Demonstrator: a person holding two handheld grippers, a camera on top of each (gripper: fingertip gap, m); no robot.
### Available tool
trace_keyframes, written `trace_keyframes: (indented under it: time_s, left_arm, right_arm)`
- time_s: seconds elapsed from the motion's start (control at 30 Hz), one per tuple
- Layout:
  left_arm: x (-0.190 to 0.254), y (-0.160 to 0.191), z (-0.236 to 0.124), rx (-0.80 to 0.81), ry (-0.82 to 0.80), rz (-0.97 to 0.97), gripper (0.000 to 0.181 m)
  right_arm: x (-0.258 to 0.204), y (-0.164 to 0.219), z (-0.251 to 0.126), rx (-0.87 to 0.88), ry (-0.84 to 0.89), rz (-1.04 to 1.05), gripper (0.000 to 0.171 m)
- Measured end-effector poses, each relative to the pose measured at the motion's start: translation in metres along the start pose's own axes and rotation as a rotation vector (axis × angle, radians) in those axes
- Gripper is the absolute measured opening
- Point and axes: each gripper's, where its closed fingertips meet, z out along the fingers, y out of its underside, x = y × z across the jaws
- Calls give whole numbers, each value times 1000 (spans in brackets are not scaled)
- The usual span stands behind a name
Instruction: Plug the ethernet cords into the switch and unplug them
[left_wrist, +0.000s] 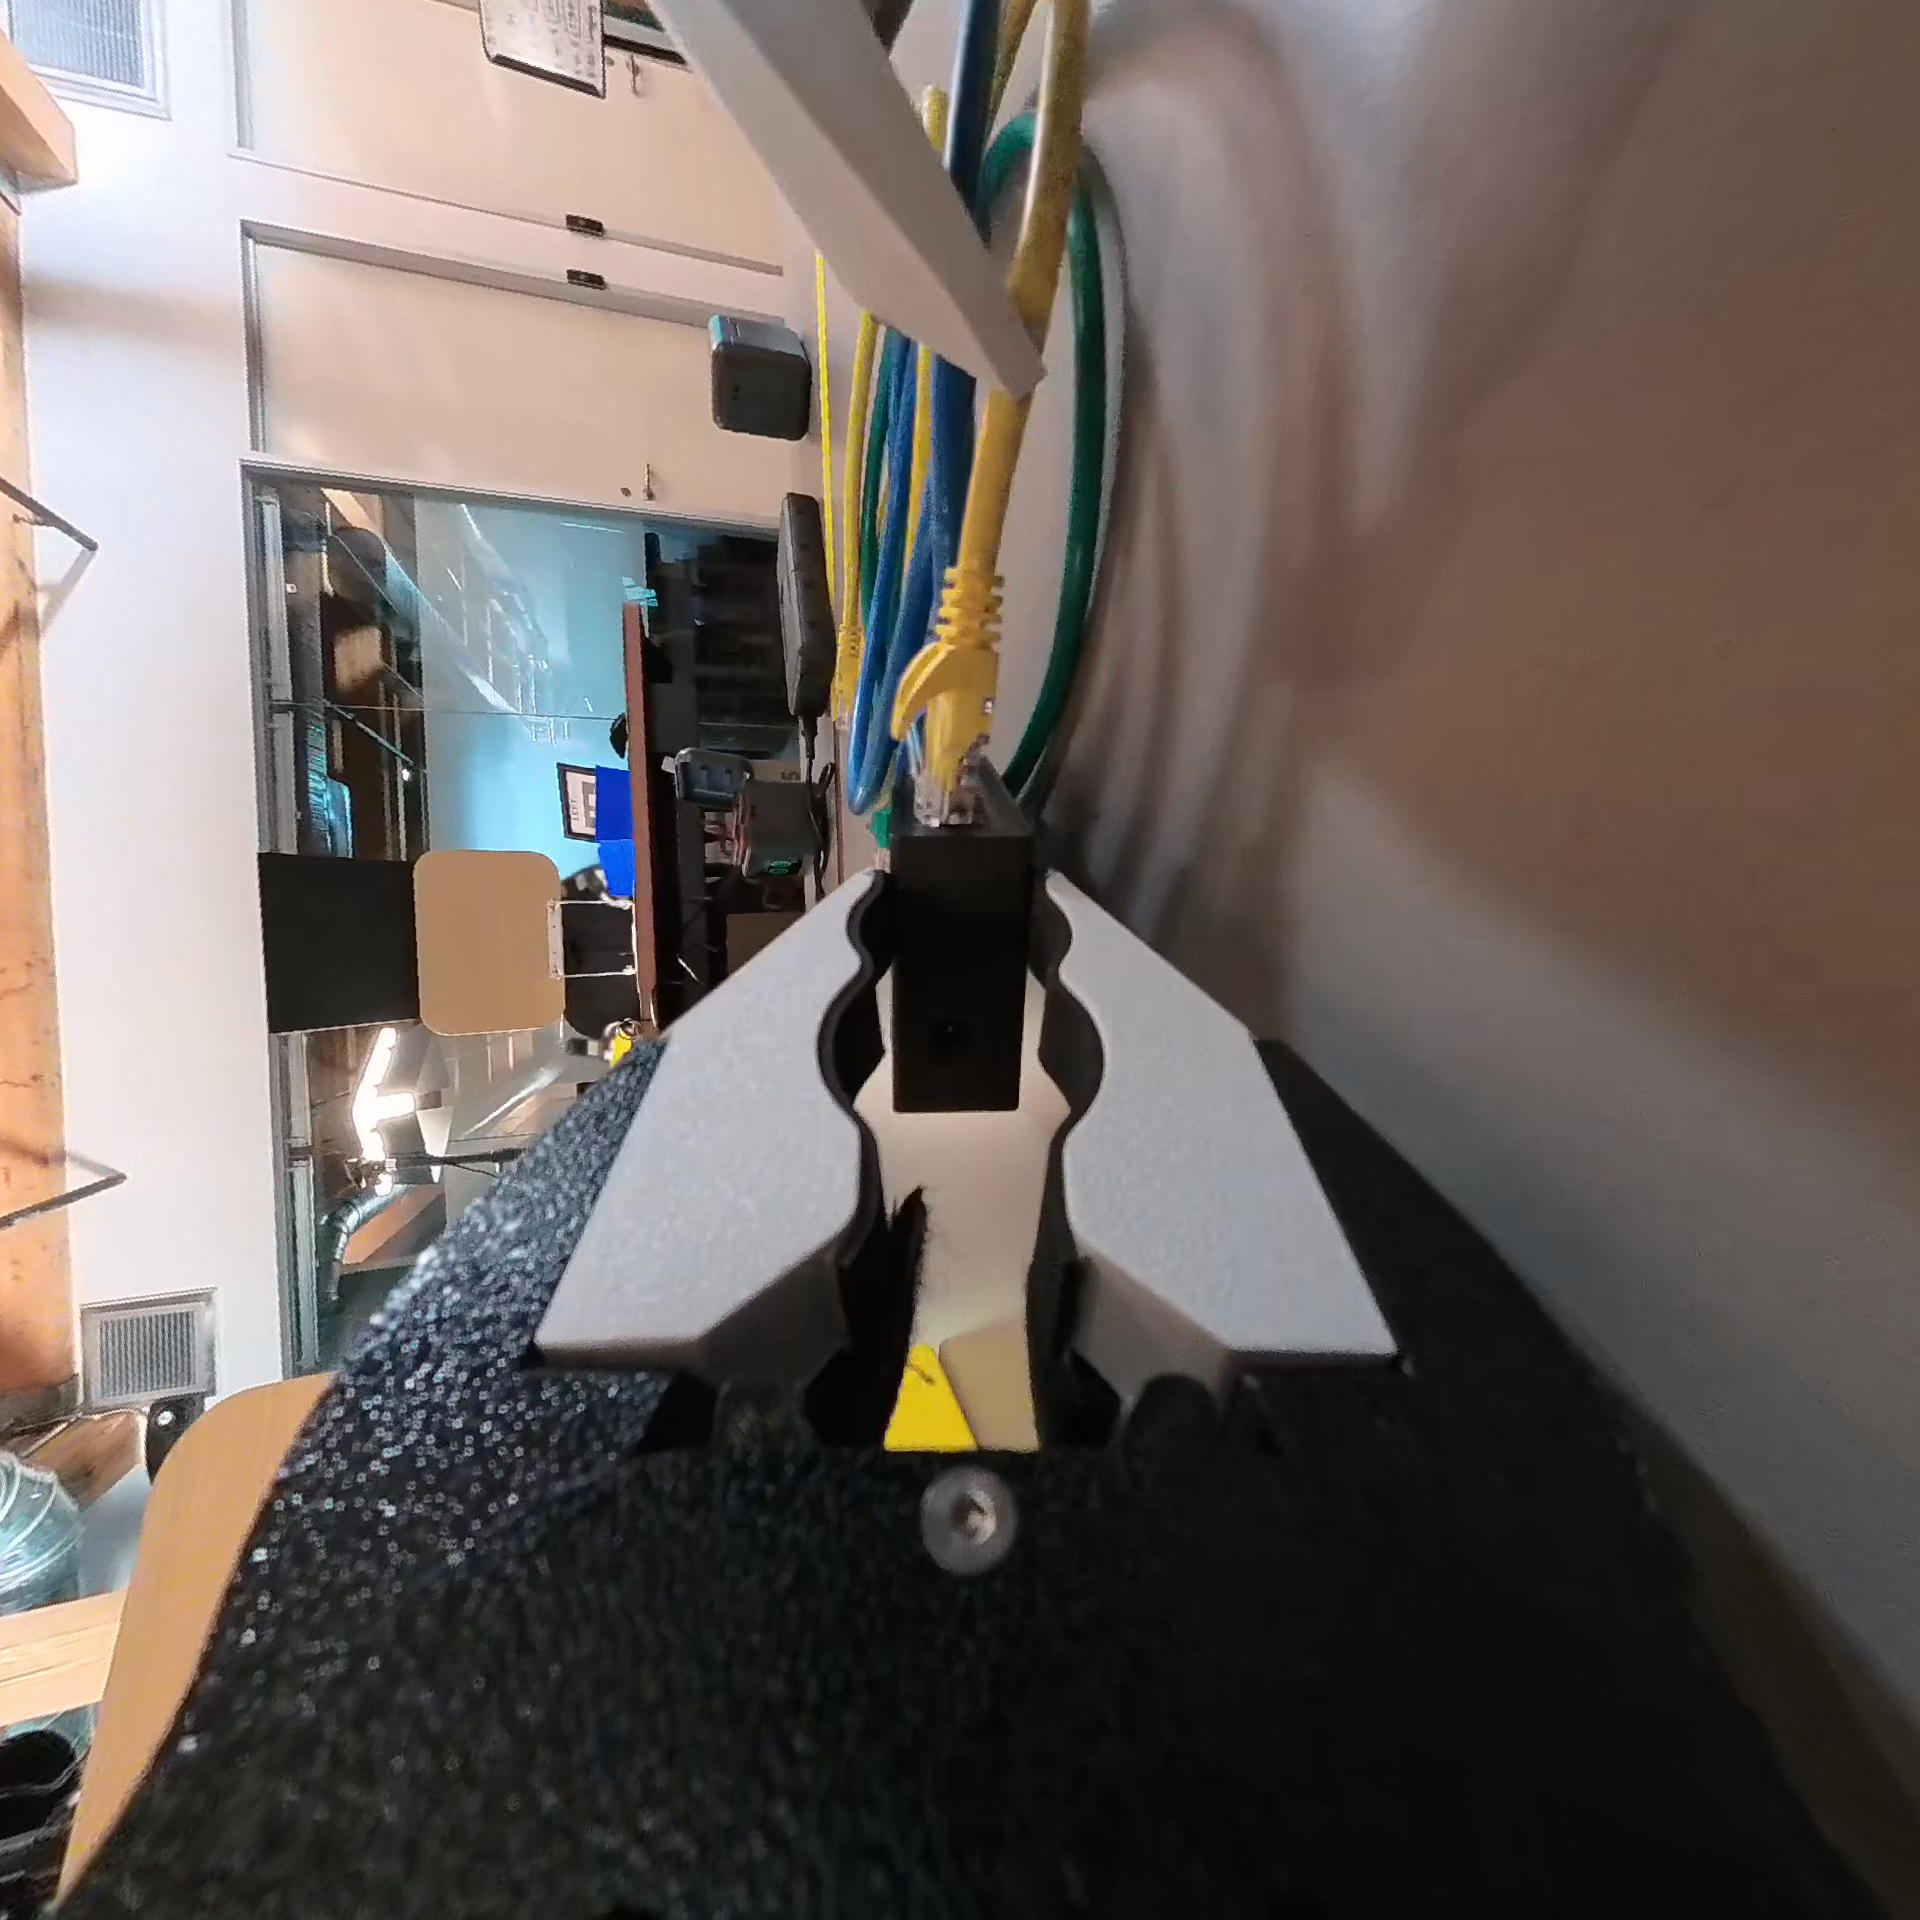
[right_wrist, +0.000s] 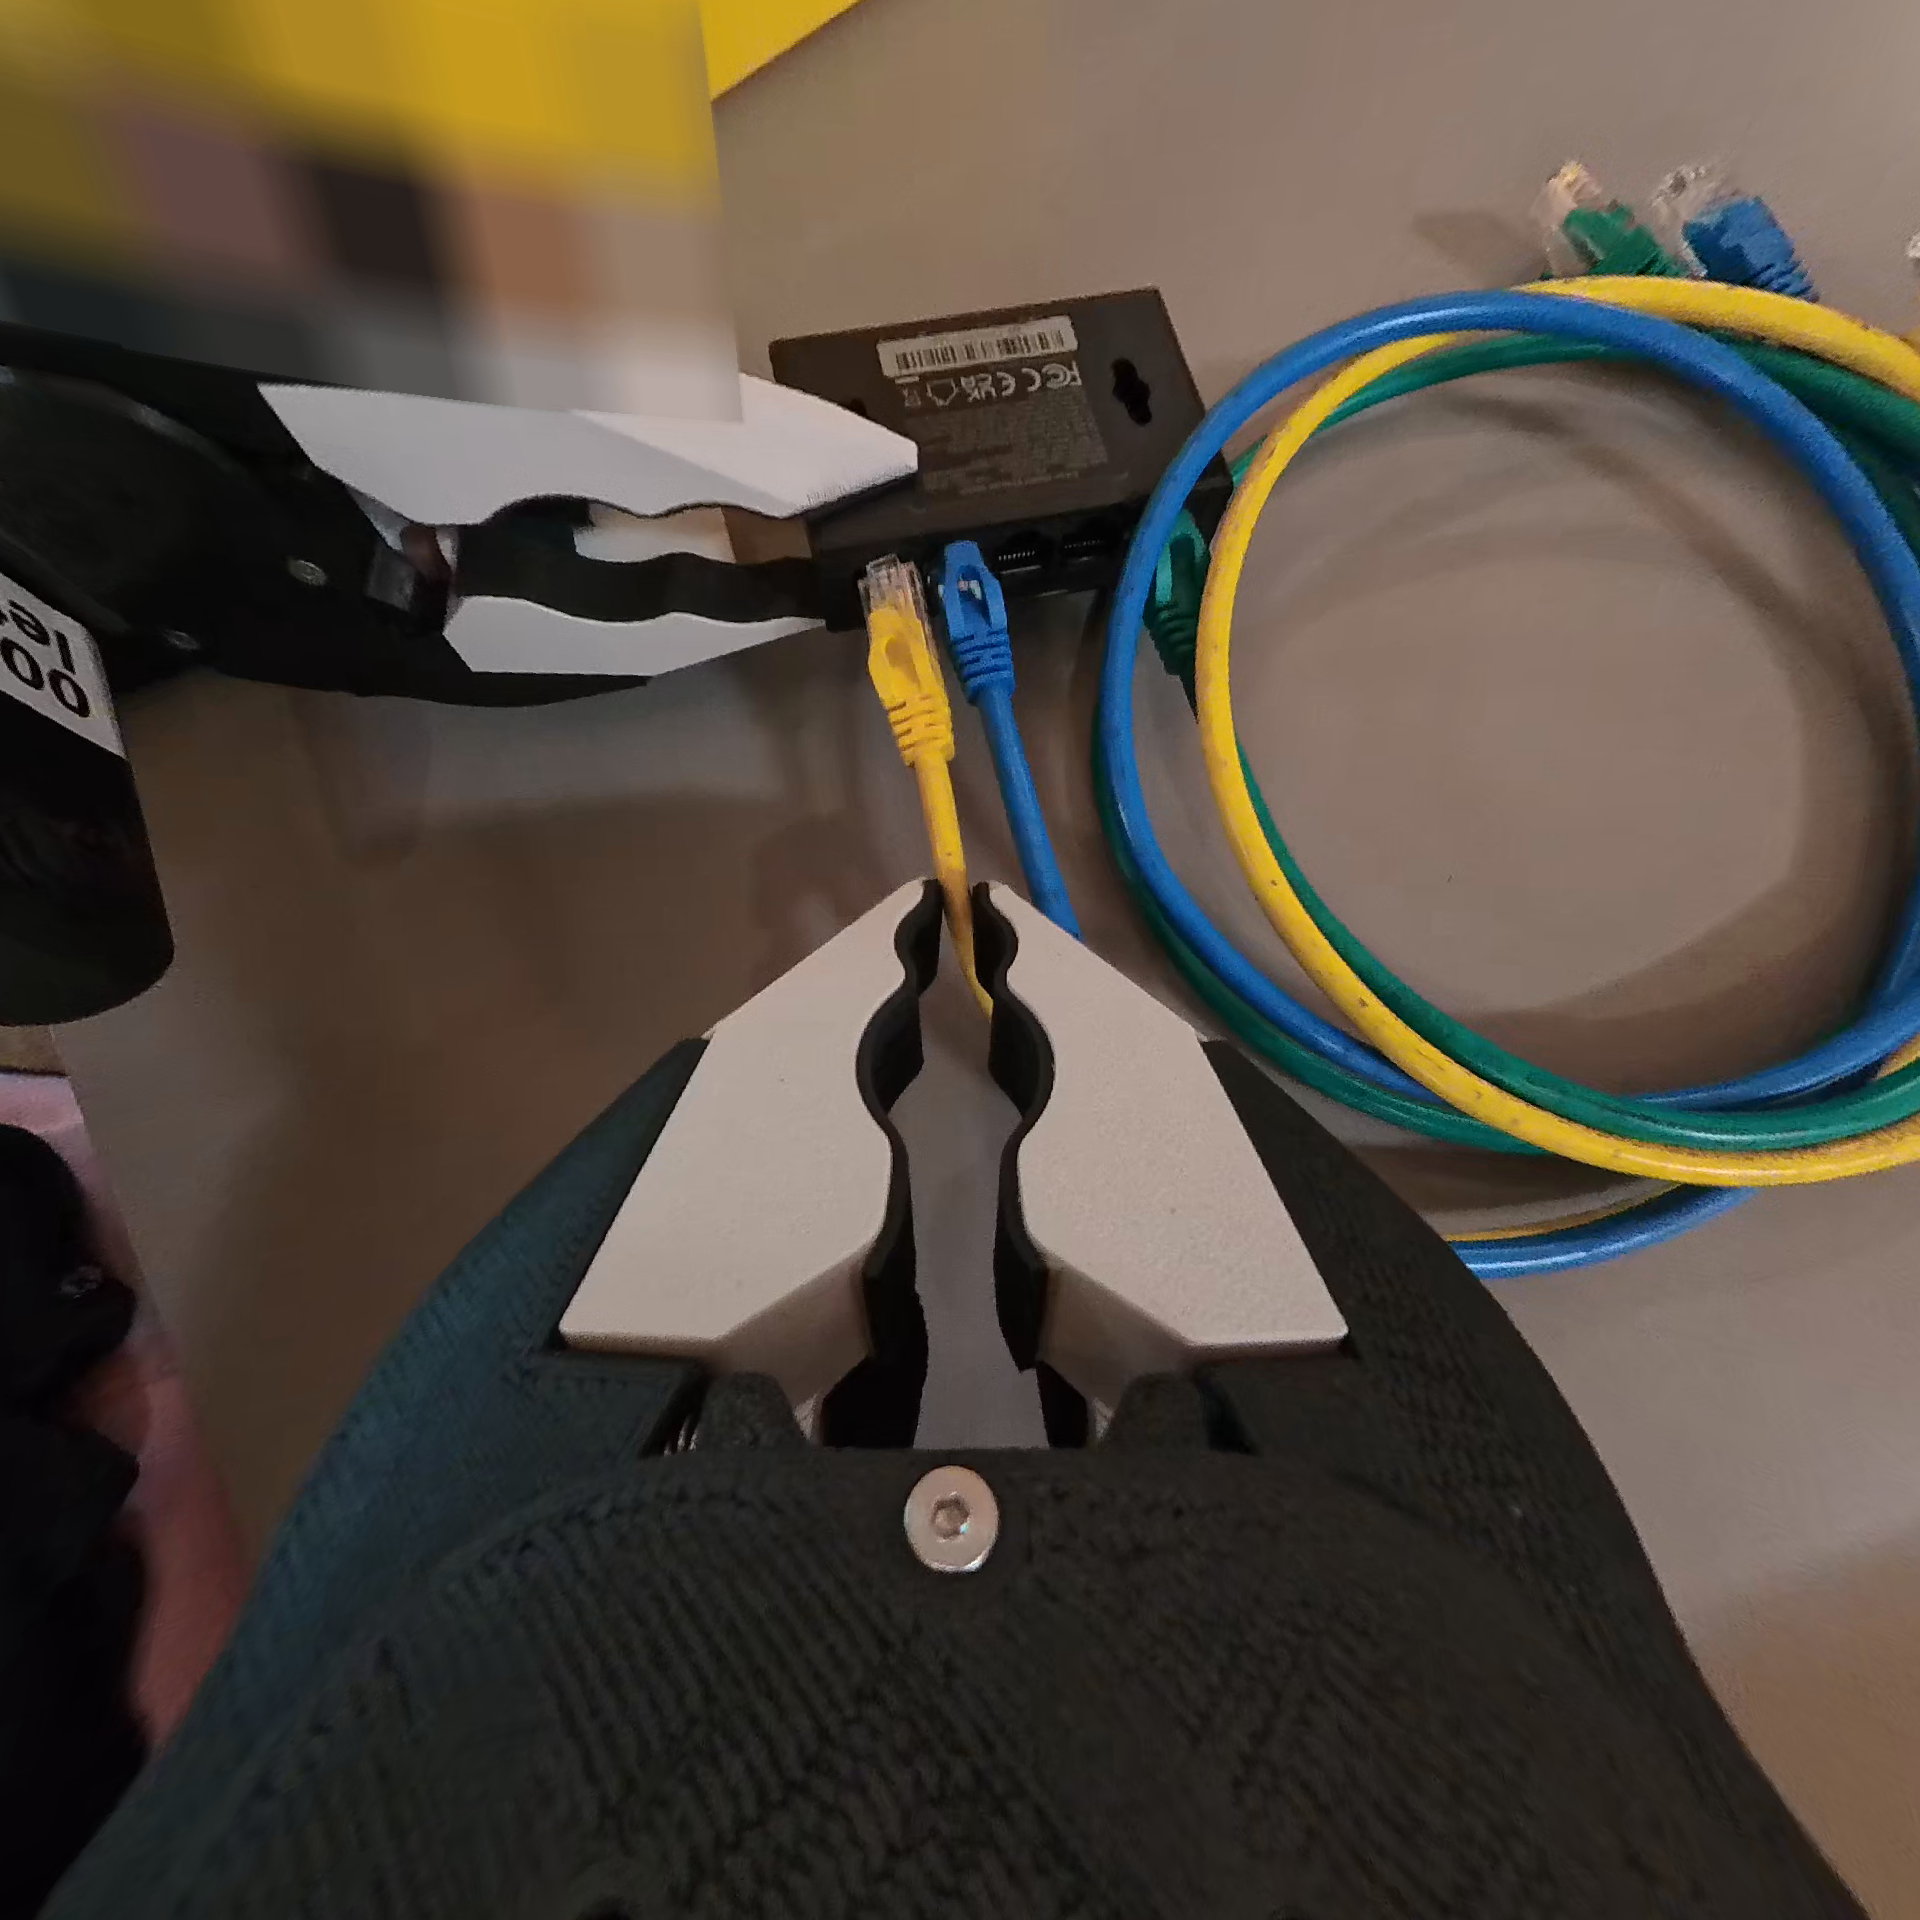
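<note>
The black switch (right_wrist: 997, 416) lies label-up on the grey table. My left gripper (left_wrist: 961, 894) is shut on the switch's left end (left_wrist: 961, 977); it also shows in the right wrist view (right_wrist: 868, 540). My right gripper (right_wrist: 958, 899) is shut on the yellow cord (right_wrist: 940, 800) a short way behind its plug. The yellow plug (right_wrist: 896, 623) has its clear tip at the mouth of the leftmost port, mostly outside (left_wrist: 951, 727). A blue plug (right_wrist: 971, 613) sits in the port beside it. A green plug (right_wrist: 1174, 603) is at the switch's right end.
Blue, yellow and green cords lie coiled (right_wrist: 1299, 935) on the table to the right of the switch. Loose green (right_wrist: 1600, 234) and blue (right_wrist: 1745, 244) plugs lie at the far right. A yellow patch (right_wrist: 769, 31) is at the table's far edge. A room with shelves lies beyond (left_wrist: 468, 675). The left gripper's tips are roughly 8 cm from the right gripper's.
</note>
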Motion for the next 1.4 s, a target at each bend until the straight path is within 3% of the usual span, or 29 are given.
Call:
trace_keyframes:
  time_s: [0.43, 1.4]
  left_arm:
    - [0, -2, 0, 14, 12, -36, 23]
    - [0, -1, -1, 23, 21, -42, 23]
  right_arm:
    - [-3, 7, 3, -91, -7, -20, 4]
    - [1, -11, -8, 7, -34, 56, 4]
